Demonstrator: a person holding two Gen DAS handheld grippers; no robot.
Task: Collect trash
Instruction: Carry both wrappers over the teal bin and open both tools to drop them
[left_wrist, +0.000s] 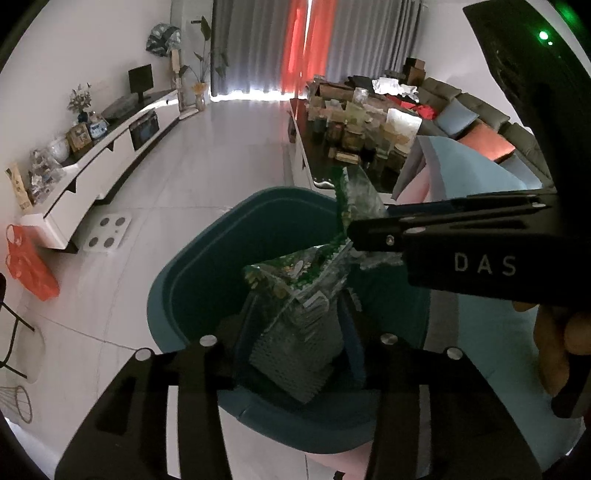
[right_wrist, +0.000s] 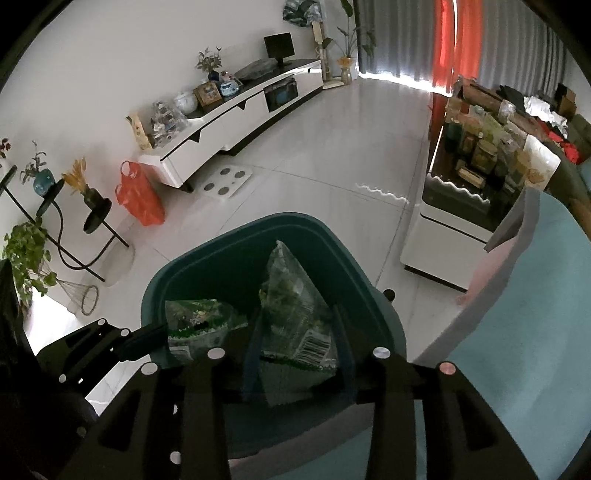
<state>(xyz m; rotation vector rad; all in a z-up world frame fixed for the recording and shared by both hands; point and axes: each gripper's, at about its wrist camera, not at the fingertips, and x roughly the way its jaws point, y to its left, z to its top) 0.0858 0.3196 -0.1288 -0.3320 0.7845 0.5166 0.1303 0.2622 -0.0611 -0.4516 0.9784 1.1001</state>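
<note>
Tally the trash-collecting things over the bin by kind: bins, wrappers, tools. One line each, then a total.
Bin: 1
Green wrappers: 2, one at the left tool, one at the right tool
Tools: 2
Total: 5

Teal bin (right_wrist: 221, 258), green-patterned wrappers (right_wrist: 295, 314)

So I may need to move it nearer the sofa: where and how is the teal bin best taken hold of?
Grip the teal bin by its far rim, coming straight down from above. The rim is a thin upright lip that jaws can straddle, and that stretch is bare; the snack wrappers and both hand-held grippers crowd the near side.
</note>
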